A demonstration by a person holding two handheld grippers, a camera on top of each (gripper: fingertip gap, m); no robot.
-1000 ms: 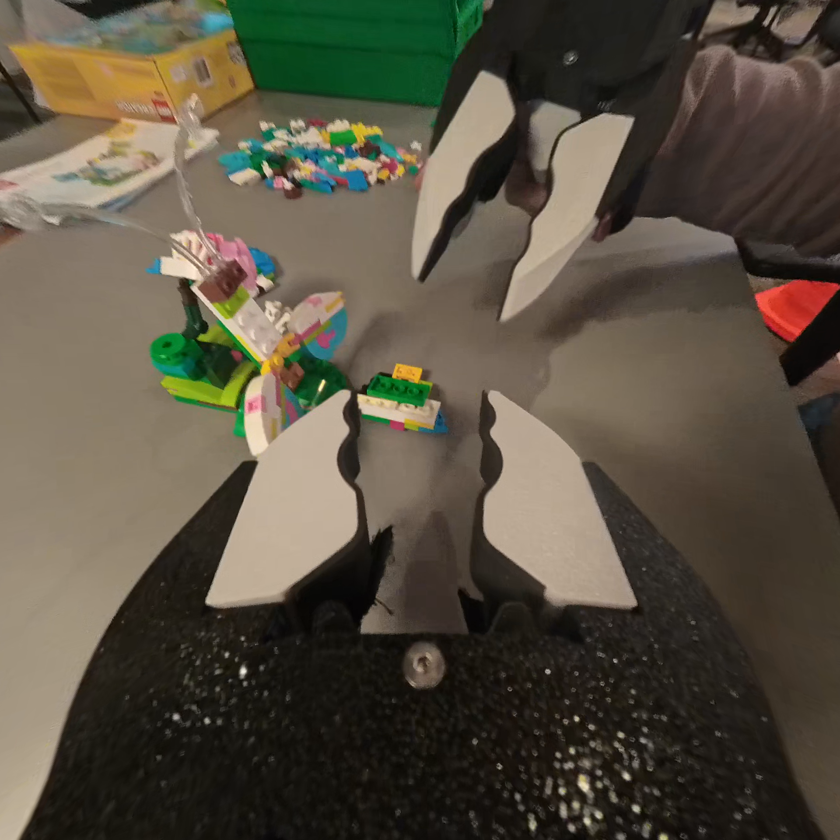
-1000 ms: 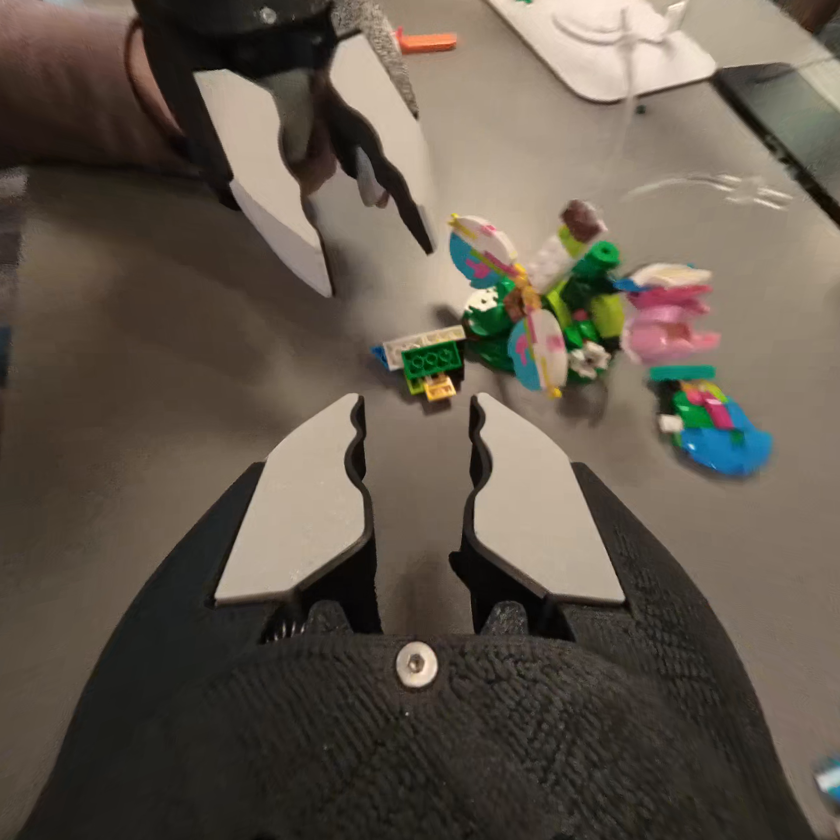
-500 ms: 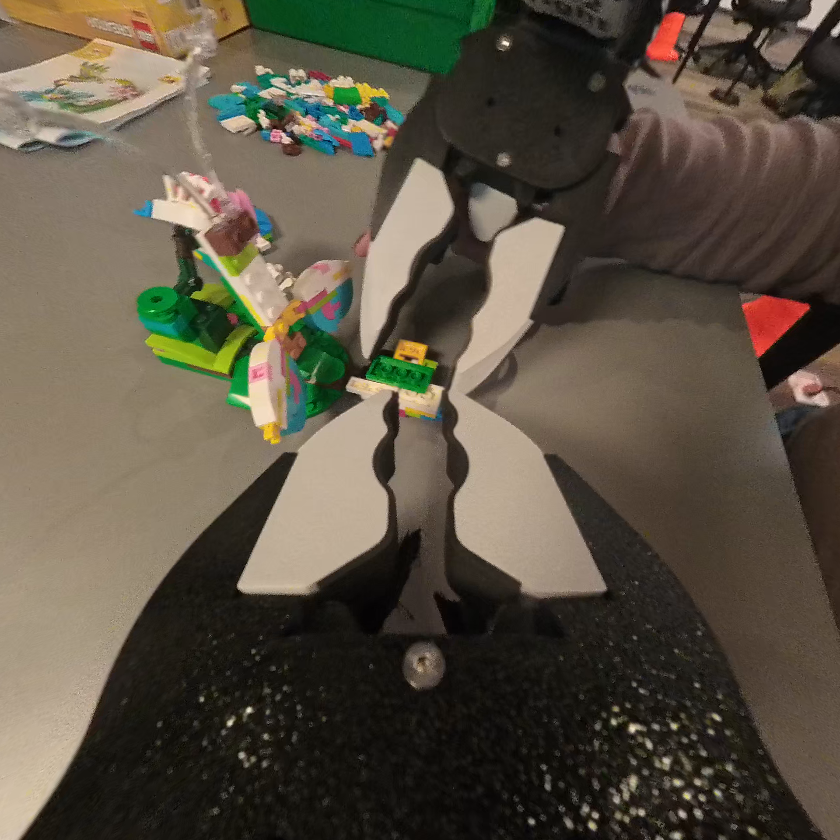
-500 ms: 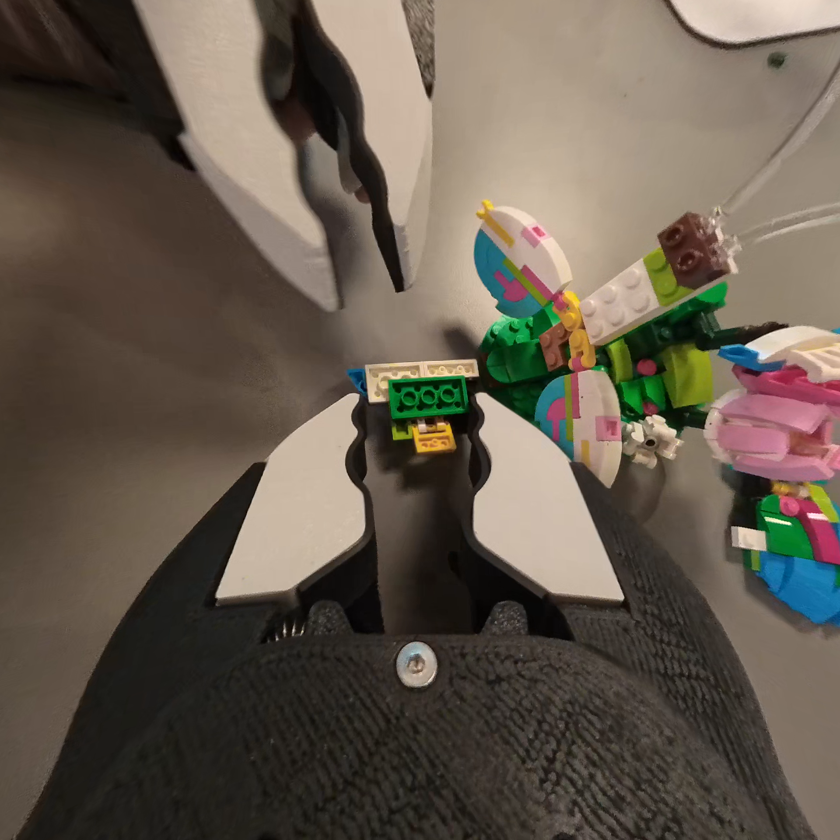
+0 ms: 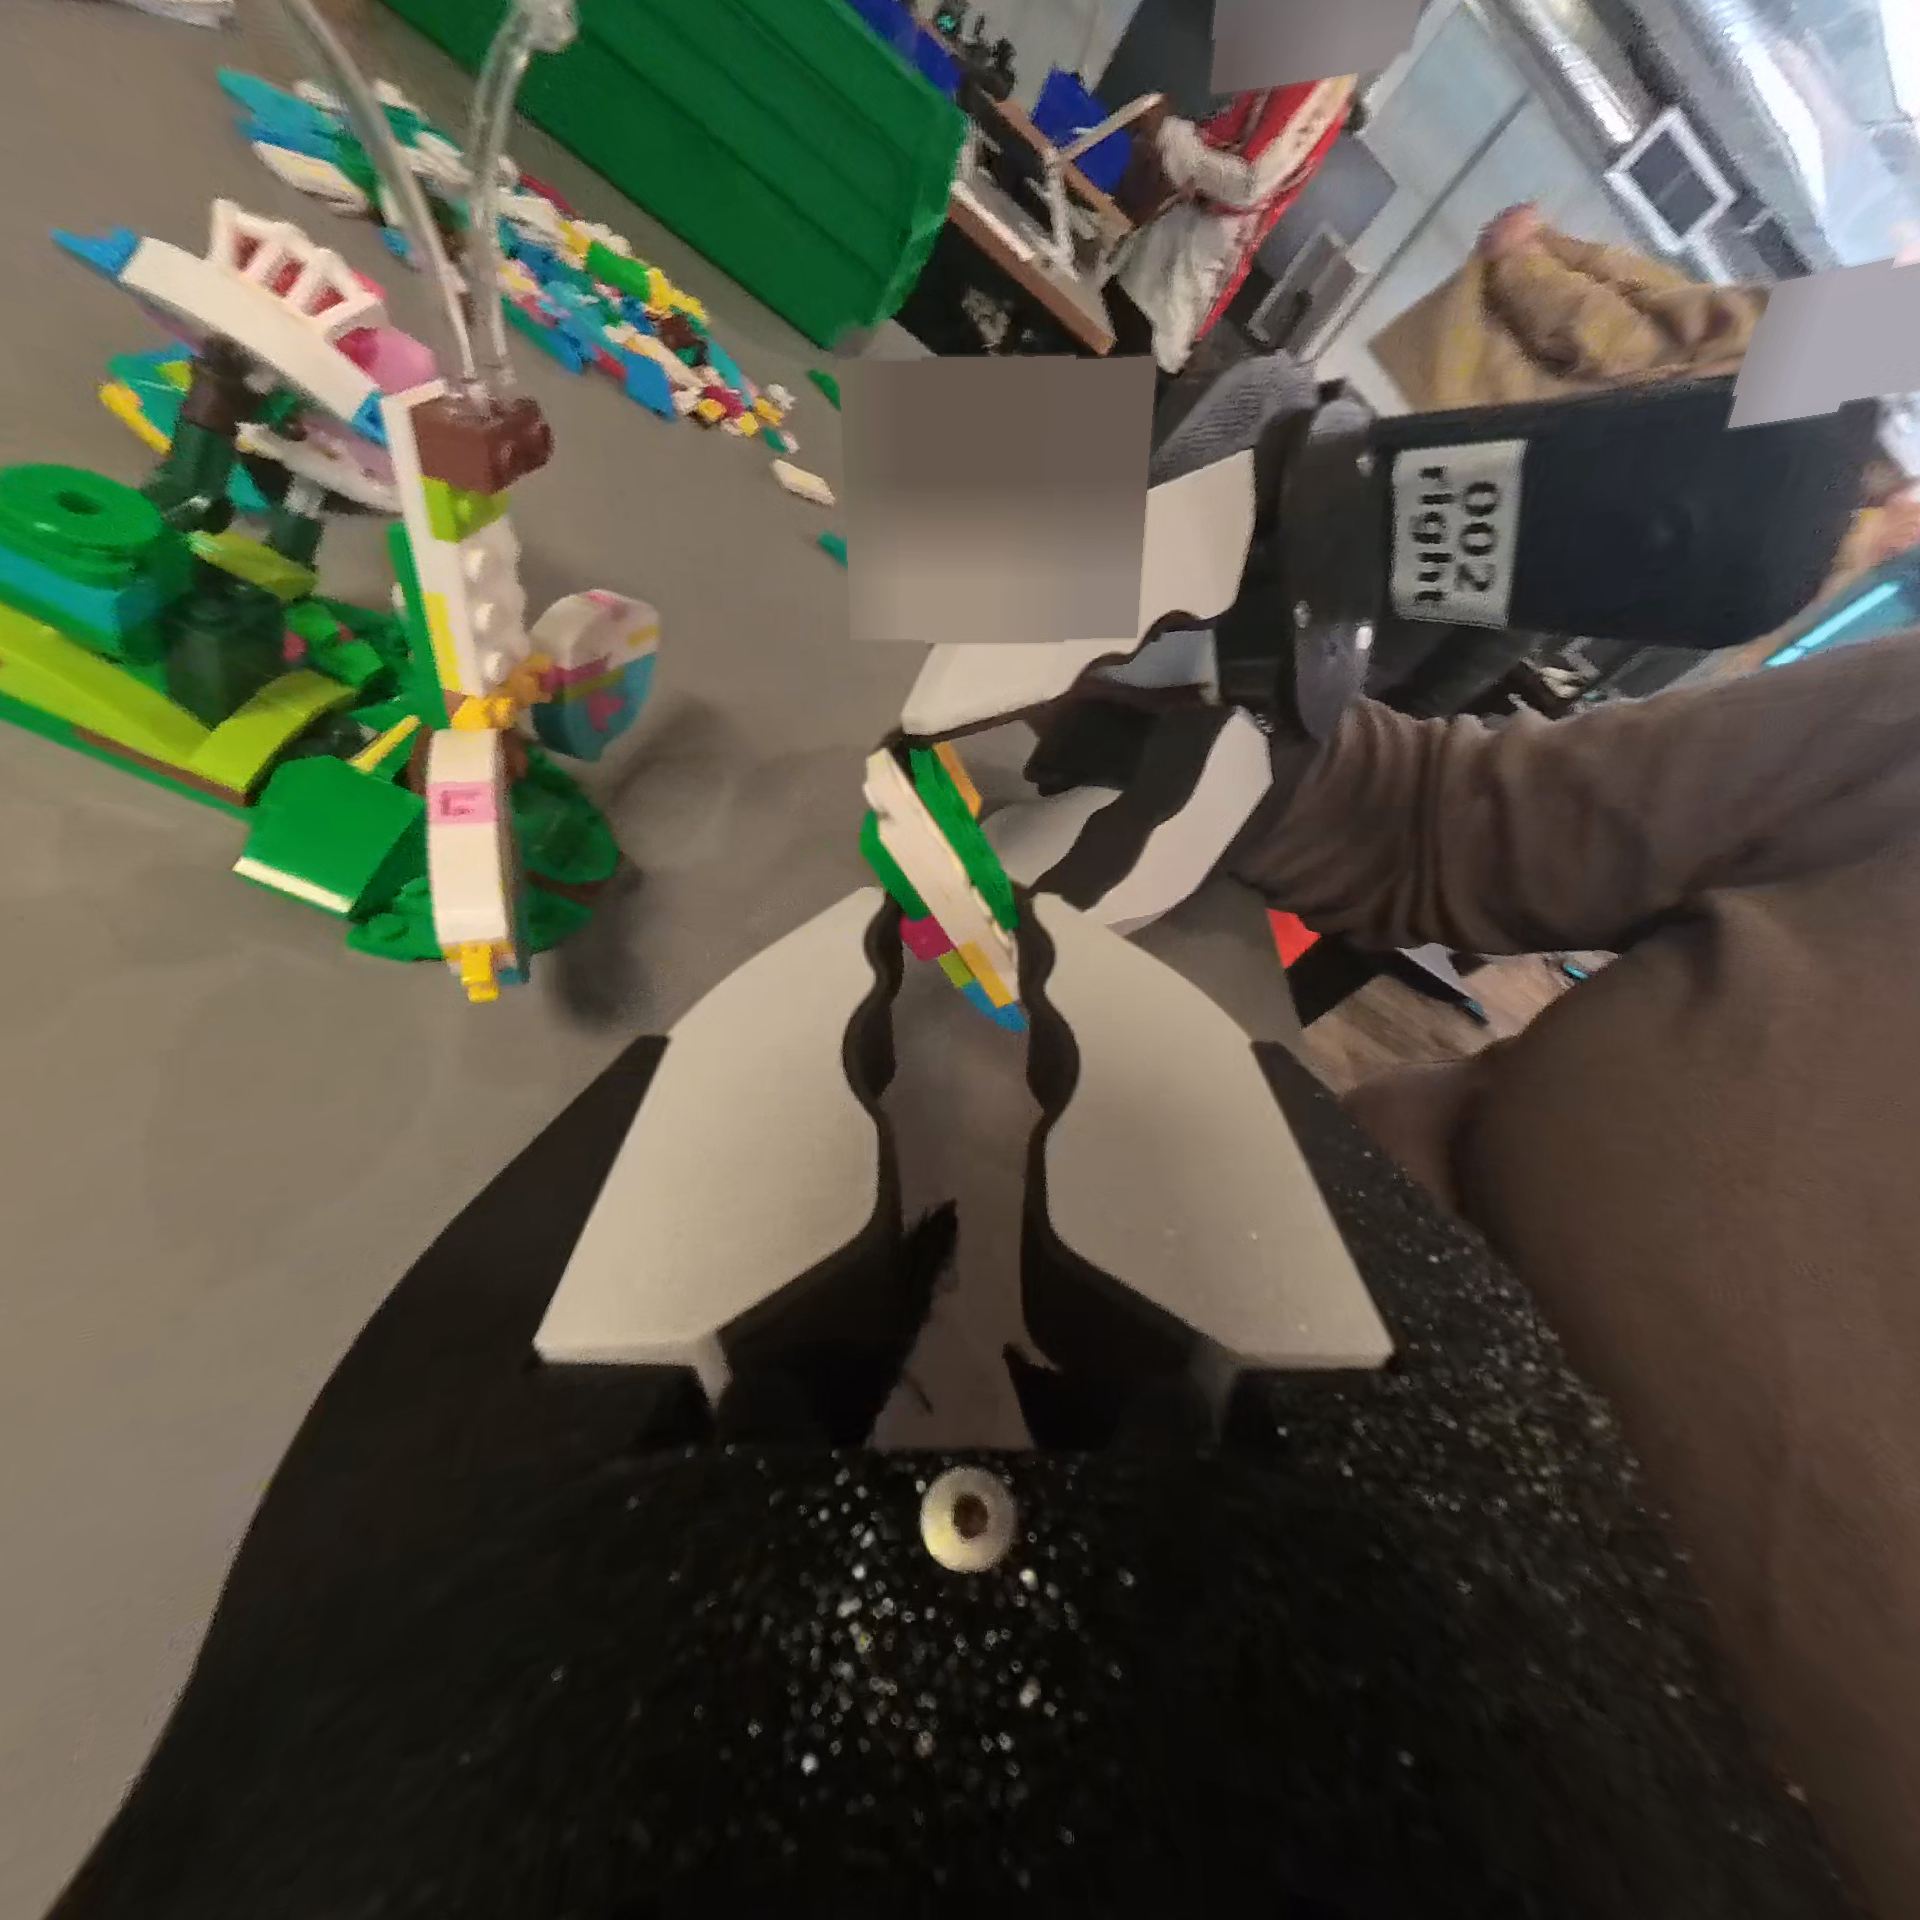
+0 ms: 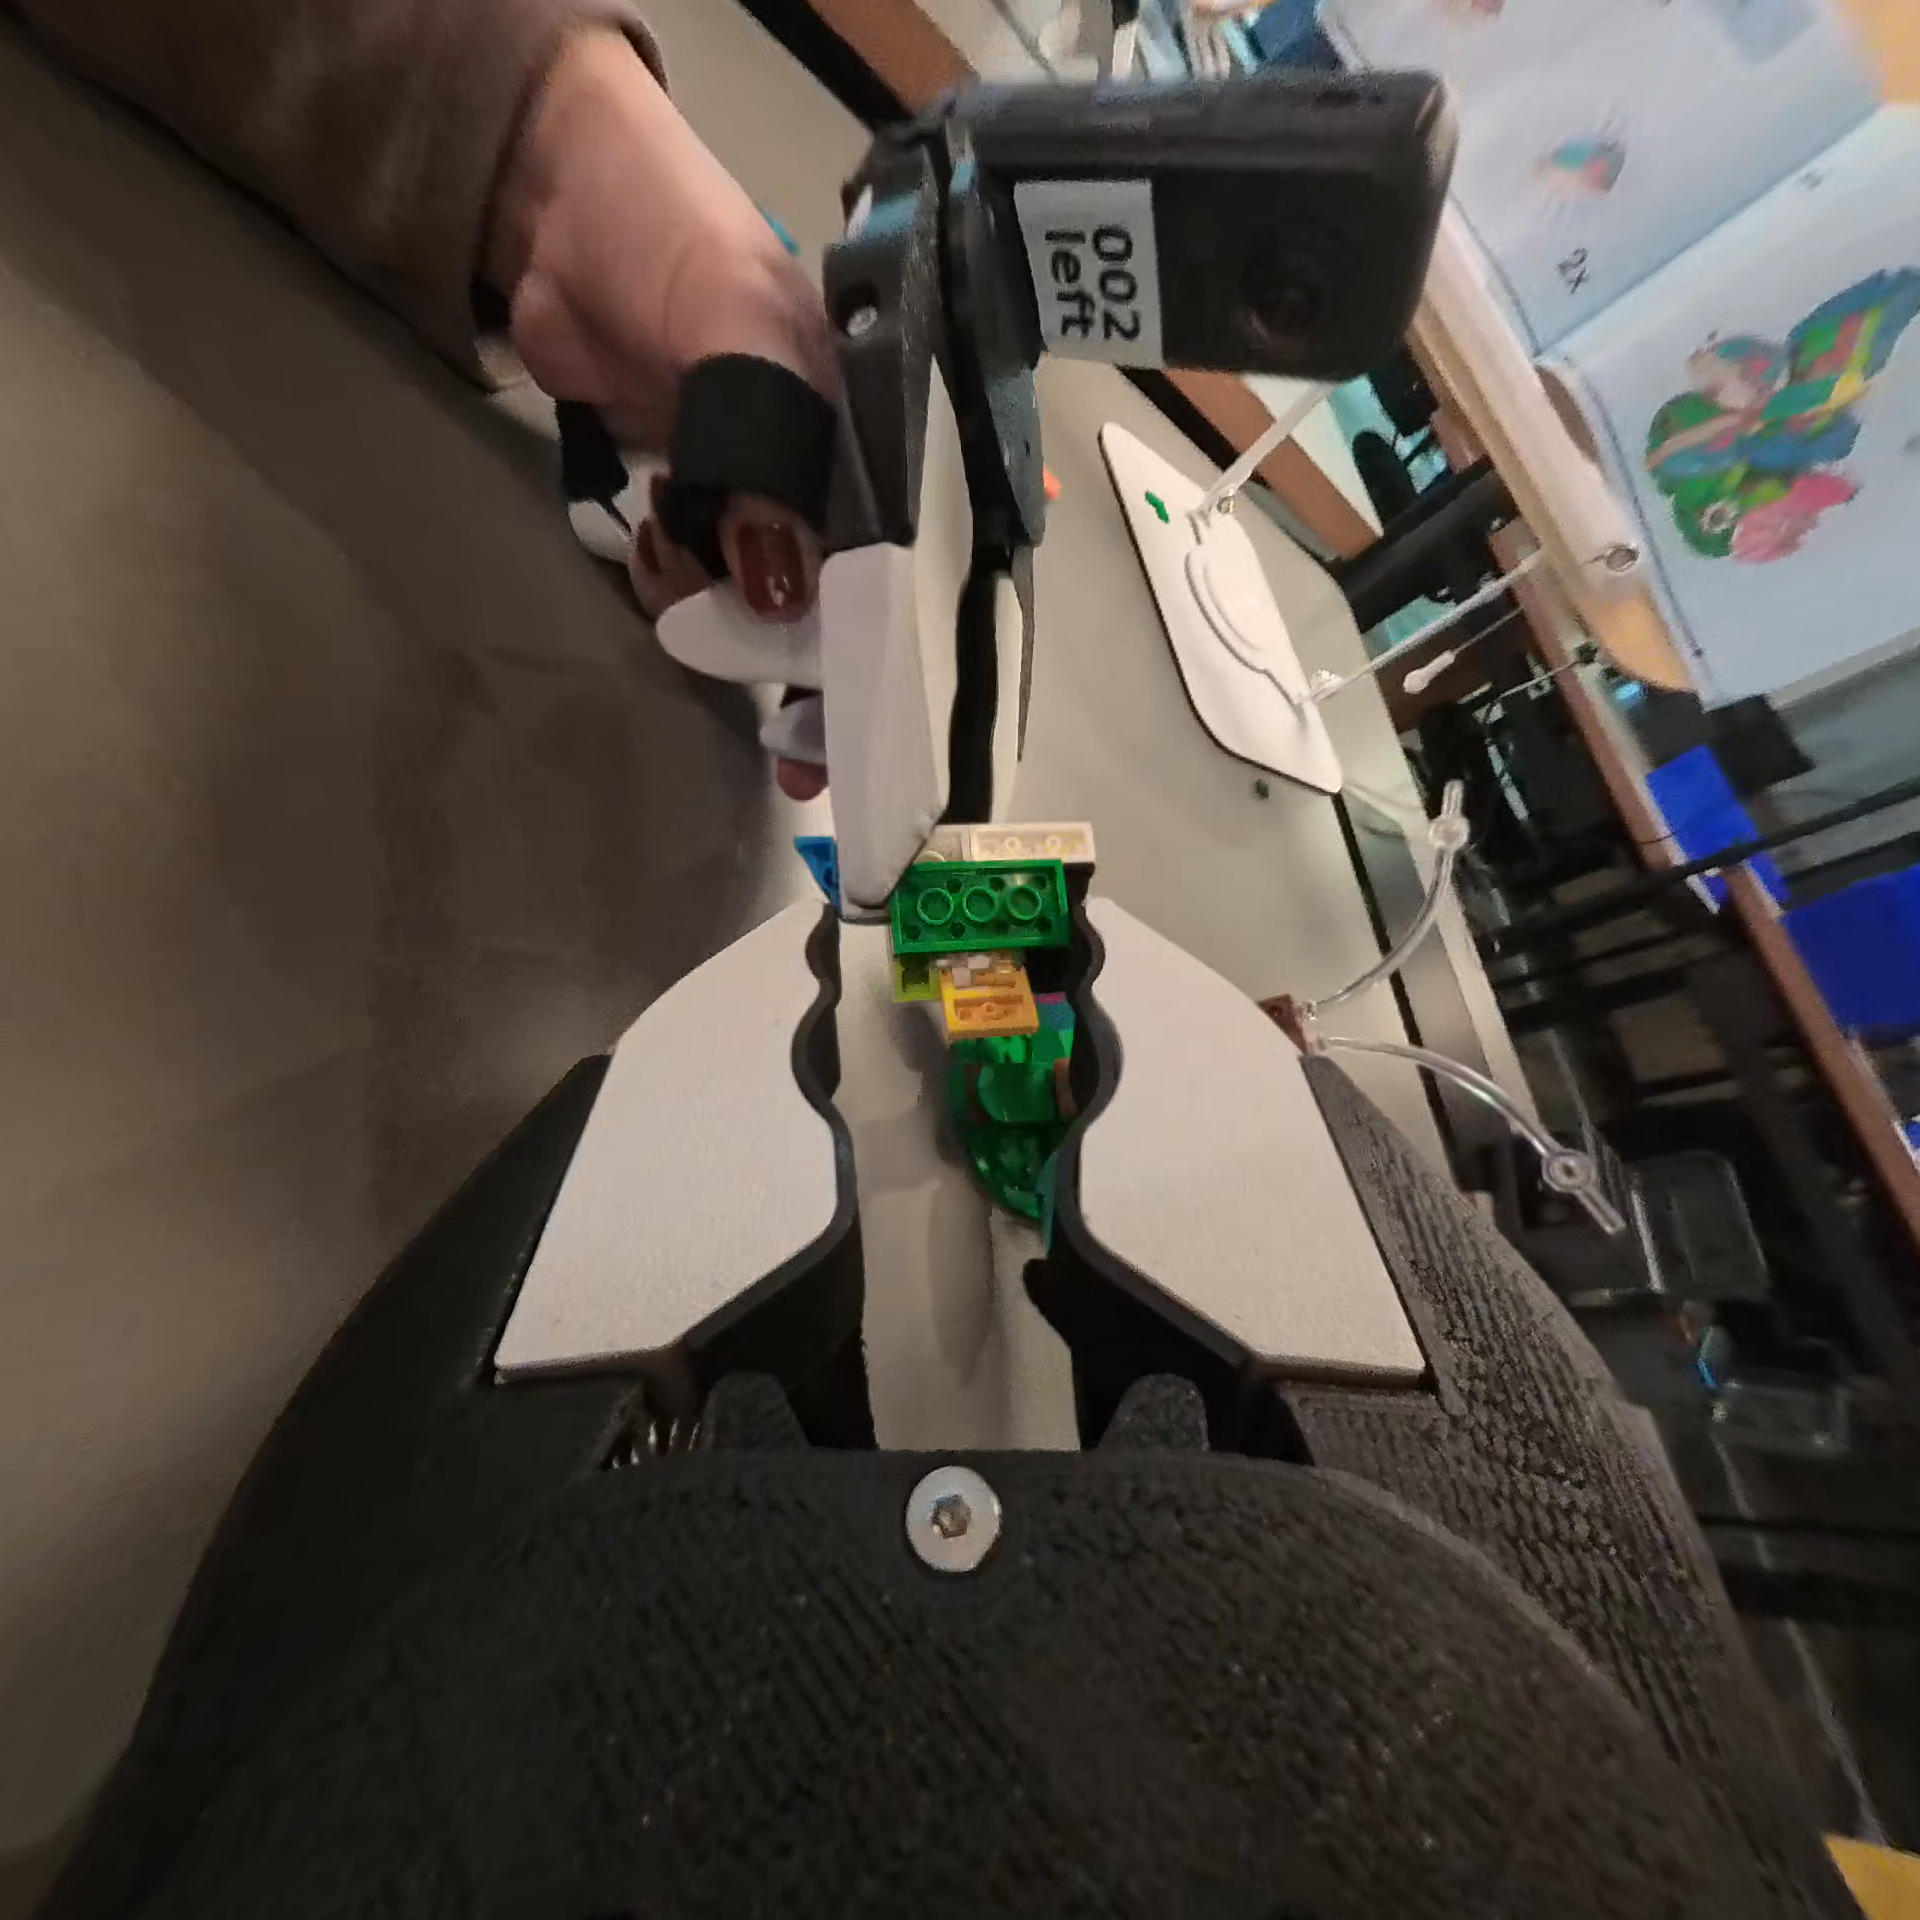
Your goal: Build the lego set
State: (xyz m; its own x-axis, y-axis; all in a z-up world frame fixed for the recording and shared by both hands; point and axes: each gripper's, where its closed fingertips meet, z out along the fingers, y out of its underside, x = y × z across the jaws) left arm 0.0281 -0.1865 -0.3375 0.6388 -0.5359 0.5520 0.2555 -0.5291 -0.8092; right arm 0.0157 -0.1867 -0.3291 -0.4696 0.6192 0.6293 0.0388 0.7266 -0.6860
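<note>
A small lego assembly [image 5: 940, 862] of white plates, a green brick and a yellow piece is held up off the grey table [image 5: 208, 1143], tilted on edge. My left gripper [image 5: 956, 909] is shut on its lower part. My right gripper [image 6: 954, 914] has its jaws wide, with the green brick [image 6: 977, 904] between the tips. In the left wrist view the right gripper [image 5: 977, 800] reaches in from the right. In the right wrist view the left gripper [image 6: 935, 842] comes down from above. The large flower-and-butterfly model [image 5: 312, 675] stands on the table to the left.
A pile of loose bricks [image 5: 623, 301] lies beyond the model, in front of a green crate [image 5: 727, 135]. Clear curved rods rise from the model's brown brick [image 5: 478, 442]. A white pad [image 6: 1226, 623] lies farther along the table. The person's brown sleeve [image 5: 1558, 810] crosses the right side.
My left gripper has narrowed onto the small assembly and lifted it off the table, turning it on edge. My right gripper came up with it, its jaws still as wide as before.
</note>
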